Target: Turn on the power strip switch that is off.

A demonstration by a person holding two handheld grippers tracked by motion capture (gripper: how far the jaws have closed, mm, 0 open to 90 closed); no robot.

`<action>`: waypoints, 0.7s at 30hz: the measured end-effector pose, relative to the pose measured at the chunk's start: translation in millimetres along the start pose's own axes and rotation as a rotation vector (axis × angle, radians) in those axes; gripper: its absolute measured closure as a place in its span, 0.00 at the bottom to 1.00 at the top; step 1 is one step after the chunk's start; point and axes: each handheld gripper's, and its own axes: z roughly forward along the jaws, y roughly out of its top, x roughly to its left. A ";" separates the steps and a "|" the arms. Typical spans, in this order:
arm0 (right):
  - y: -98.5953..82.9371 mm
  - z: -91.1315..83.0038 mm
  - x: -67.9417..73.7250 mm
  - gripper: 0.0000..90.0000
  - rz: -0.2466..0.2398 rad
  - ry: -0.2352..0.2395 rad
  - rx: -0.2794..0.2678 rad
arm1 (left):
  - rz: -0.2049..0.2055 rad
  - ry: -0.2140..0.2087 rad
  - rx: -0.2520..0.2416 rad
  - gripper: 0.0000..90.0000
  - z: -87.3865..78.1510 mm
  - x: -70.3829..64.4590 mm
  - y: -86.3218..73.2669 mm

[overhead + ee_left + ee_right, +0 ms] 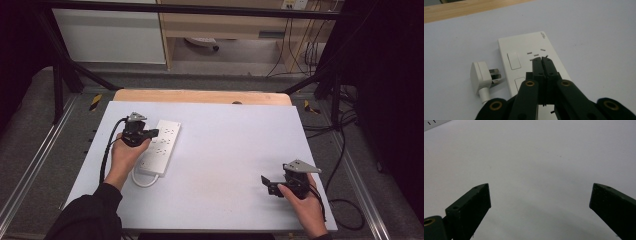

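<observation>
Here, at about nine o'clock on the white table (225,150), the left gripper (541,58) hovers with jaws pressed together over the white power strip (524,57), its plug (482,77) lying just beside, while at four o'clock the right gripper (540,197) gapes wide, empty.

One power strip (161,146), one plug (482,76), two hand-held grippers, one table (230,150).

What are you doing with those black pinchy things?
A person holds a gripper in each hand at a white table. The left gripper, shut, hovers over a white power strip, whose plug lies unplugged beside it. The right gripper is open over bare table, holding nothing.
</observation>
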 end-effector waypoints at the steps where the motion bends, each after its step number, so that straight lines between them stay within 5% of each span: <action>1: 0.1 0.1 0.1 0.04 0.004 0.001 -0.001 | -0.002 0.001 0.002 1.00 0.7 0.1 -0.3; 21: -0.1 0.9 0.1 0.04 0.006 0.001 0.005 | -0.013 0.016 0.026 1.00 2.6 5.9 -5.8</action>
